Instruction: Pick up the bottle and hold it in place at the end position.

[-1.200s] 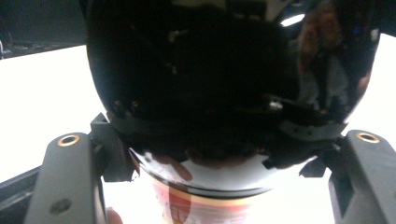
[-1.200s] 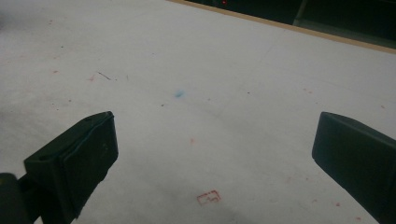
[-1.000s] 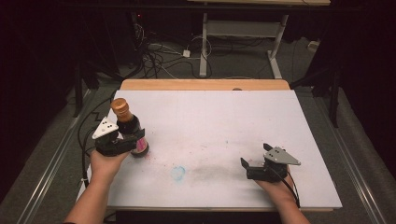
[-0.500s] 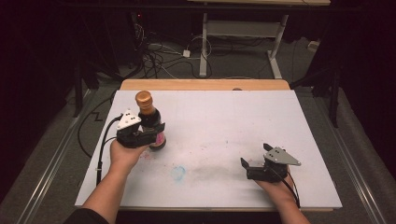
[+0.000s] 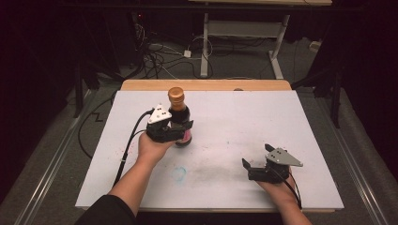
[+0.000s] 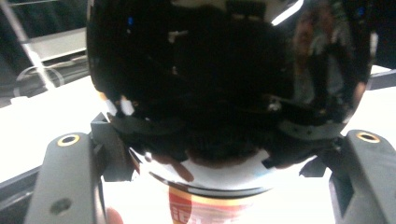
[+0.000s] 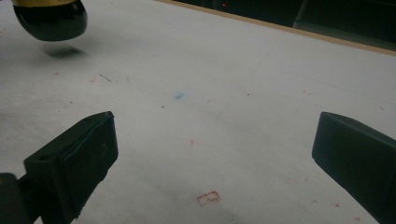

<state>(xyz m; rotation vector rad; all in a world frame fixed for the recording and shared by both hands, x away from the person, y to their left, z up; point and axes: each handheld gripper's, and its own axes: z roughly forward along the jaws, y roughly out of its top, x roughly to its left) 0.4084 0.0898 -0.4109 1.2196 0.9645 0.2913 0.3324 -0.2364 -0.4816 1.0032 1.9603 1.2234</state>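
The dark bottle (image 5: 179, 117) stands upright between the jaws of the left gripper (image 5: 174, 131), which are clamped on its rounded body just above the red-and-white label (image 5: 185, 137); its brown cap (image 5: 175, 94) rises clear above the grey plate on top of the gripper. In the right gripper view the bottle's base (image 7: 50, 19) hangs a little above its own shadow on the table, so it is lifted off the surface, though the top of that picture cuts off everything above the base. In the left gripper view the bottle (image 6: 224, 84) sits so close that its glossy black glass shows mostly reflections; the label (image 6: 210, 207) is cut off at the bottom edge and its print cannot be read, and the jaw tips are hidden behind the curve of the glass. The left hand (image 5: 155, 147) wraps the gripper body from below, covering most of it, with the cable trailing away to the left. Well apart to the right, nearer the person, the right gripper (image 5: 256, 168) rests low over the white table (image 5: 234, 117) with its jaws wide apart and nothing between them; the right hand (image 5: 277, 185) behind it is partly cut off by the bottom edge. A faint blue smudge (image 5: 179, 173) lies on the table between the two grippers, and the small red marks near the right gripper's jaws are too small to make out
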